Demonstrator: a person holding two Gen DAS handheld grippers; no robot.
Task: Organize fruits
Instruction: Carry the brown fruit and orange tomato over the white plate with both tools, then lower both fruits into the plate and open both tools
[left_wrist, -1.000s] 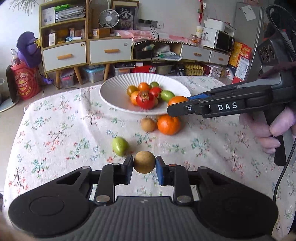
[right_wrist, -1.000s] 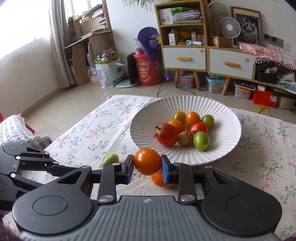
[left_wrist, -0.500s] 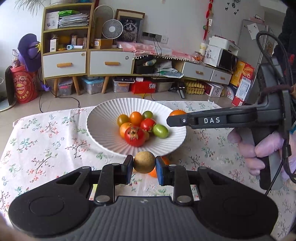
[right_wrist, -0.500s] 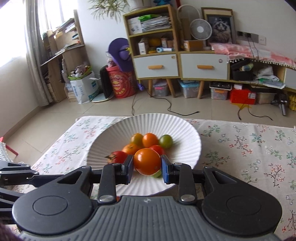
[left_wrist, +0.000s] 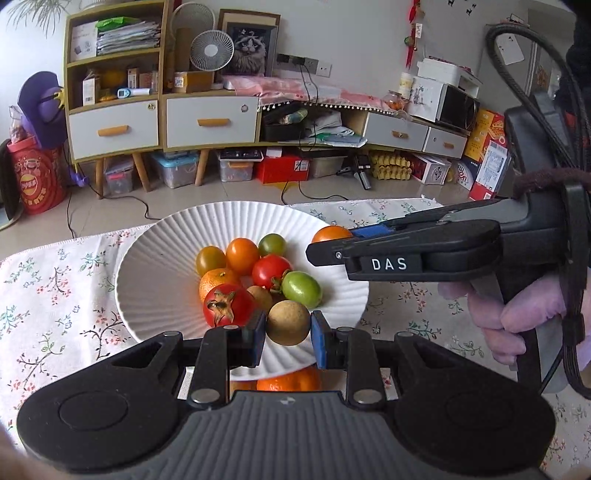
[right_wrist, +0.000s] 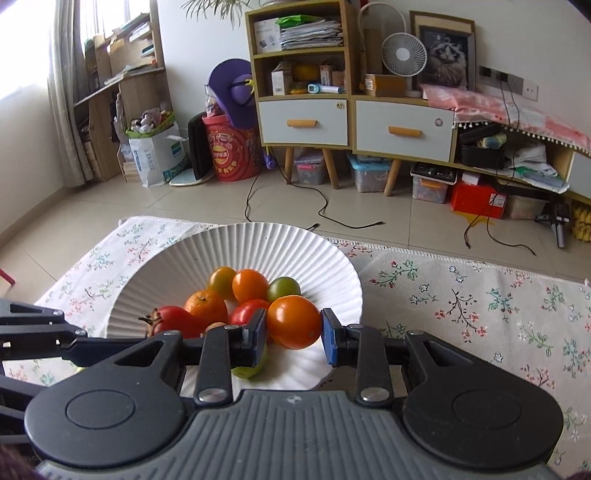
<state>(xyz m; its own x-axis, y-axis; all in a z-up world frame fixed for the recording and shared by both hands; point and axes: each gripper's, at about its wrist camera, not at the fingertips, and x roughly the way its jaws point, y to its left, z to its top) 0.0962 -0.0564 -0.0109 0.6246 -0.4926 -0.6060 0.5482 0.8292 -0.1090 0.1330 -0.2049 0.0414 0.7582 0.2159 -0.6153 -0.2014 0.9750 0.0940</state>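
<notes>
A white ribbed plate (left_wrist: 155, 280) (right_wrist: 295, 251) on the floral tablecloth holds several tomatoes and oranges. My left gripper (left_wrist: 288, 328) is shut on a round brown fruit (left_wrist: 288, 323) and holds it over the plate's near rim. My right gripper (right_wrist: 294, 328) is shut on an orange tomato (right_wrist: 293, 321) and holds it over the plate's right side; it also shows in the left wrist view (left_wrist: 330, 233), at the tip of the right gripper's body (left_wrist: 406, 254). An orange (left_wrist: 288, 382) lies on the cloth under the plate's near edge.
The floral tablecloth (right_wrist: 480, 306) covers the table. The far table edge runs just behind the plate. Beyond it are cabinets (left_wrist: 162, 122), boxes and cables on the floor. The left gripper's arm (right_wrist: 33, 332) shows at the left of the right wrist view.
Both grippers have moved forward with their fruits, from above the cloth to above the plate. The green fruit and the small brown fruit on the cloth have dropped out of view.
</notes>
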